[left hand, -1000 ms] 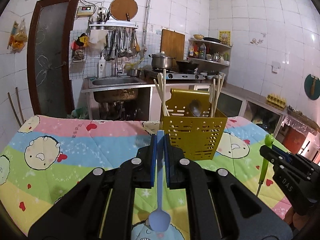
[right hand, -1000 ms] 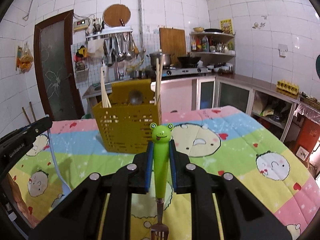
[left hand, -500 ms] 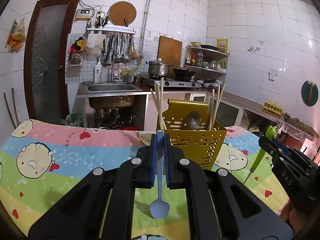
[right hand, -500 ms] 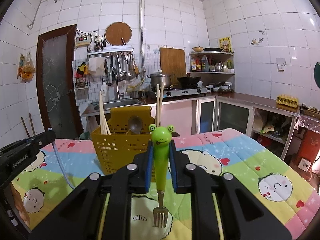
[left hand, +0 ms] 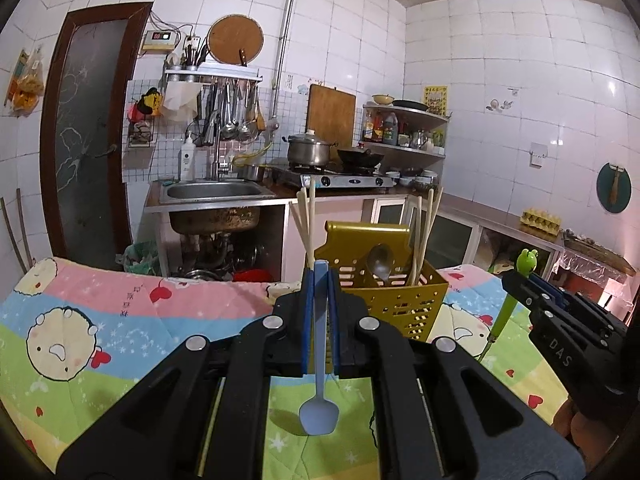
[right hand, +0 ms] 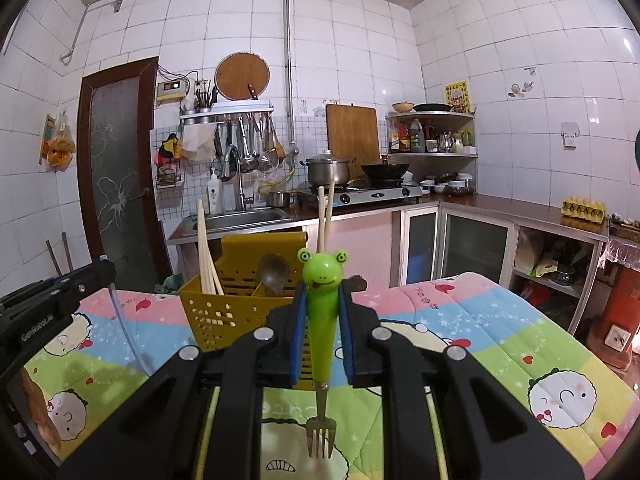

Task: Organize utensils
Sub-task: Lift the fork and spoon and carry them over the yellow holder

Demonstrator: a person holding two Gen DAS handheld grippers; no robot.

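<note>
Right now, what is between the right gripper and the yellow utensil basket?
Only bare cartoon-print tablecloth, seen in the right wrist view; the right gripper holds the frog fork just short of the yellow utensil basket.

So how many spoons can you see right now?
2. A blue spoon is held in the left gripper, and a metal spoon stands in the yellow caddy. Others may be hidden inside.

Both grippers were matte black plastic with round silver screw heads at the linkage joints. The left gripper (left hand: 321, 300) carried blue pads inside its fingers (left hand: 307, 316). The right gripper (right hand: 322, 312) matched; at three o'clock of the left view its side bore white letters "DAS".
</note>
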